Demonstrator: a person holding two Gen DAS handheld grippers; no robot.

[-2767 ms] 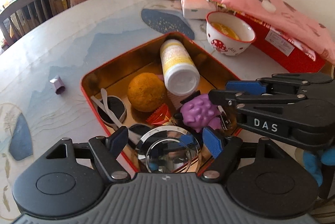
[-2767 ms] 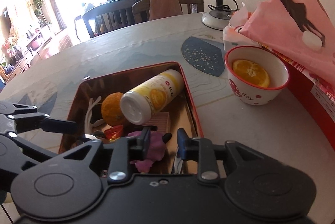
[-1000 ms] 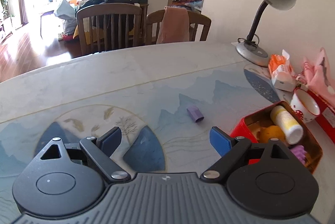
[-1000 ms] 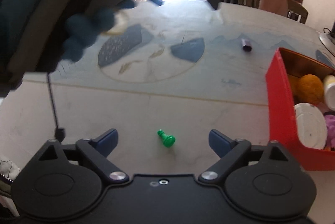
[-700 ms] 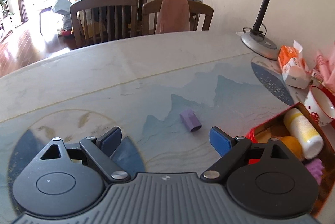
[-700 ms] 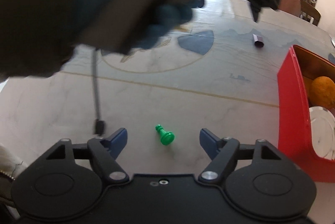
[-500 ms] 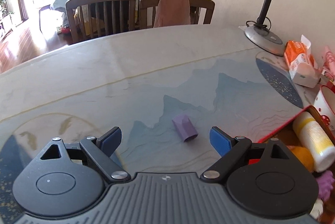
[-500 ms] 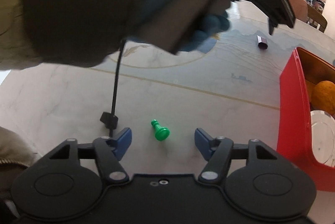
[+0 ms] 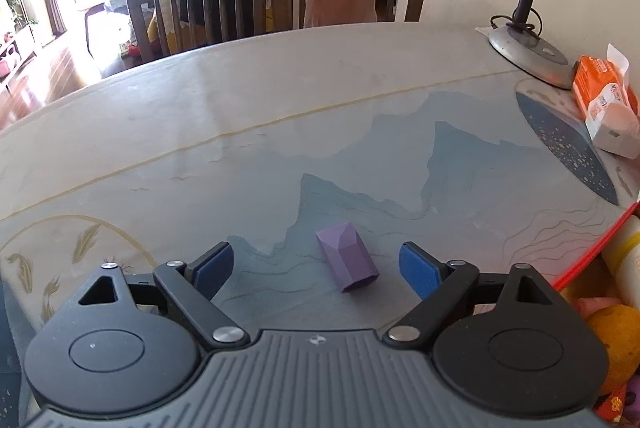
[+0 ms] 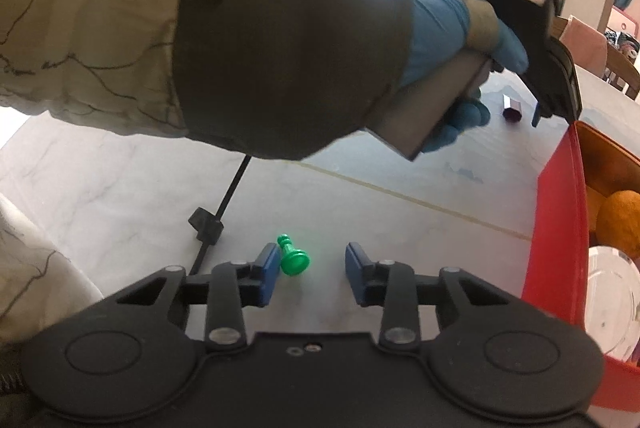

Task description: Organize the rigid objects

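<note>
One purple hexagonal block (image 9: 346, 258) lies on the table (image 9: 280, 131) between the left gripper's (image 9: 316, 266) spread fingers; one green pawn (image 10: 293, 257) (tipped over) lies between the right gripper's (image 10: 312, 274) spread fingers, beside one red tin (image 10: 556, 228).

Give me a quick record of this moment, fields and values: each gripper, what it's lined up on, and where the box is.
left gripper: open, low over the table
left target: purple block, lying between the fingers, untouched
right gripper: open
right target: green pawn, on its side, close by the left finger
red tin: right of both, holding an orange
</note>
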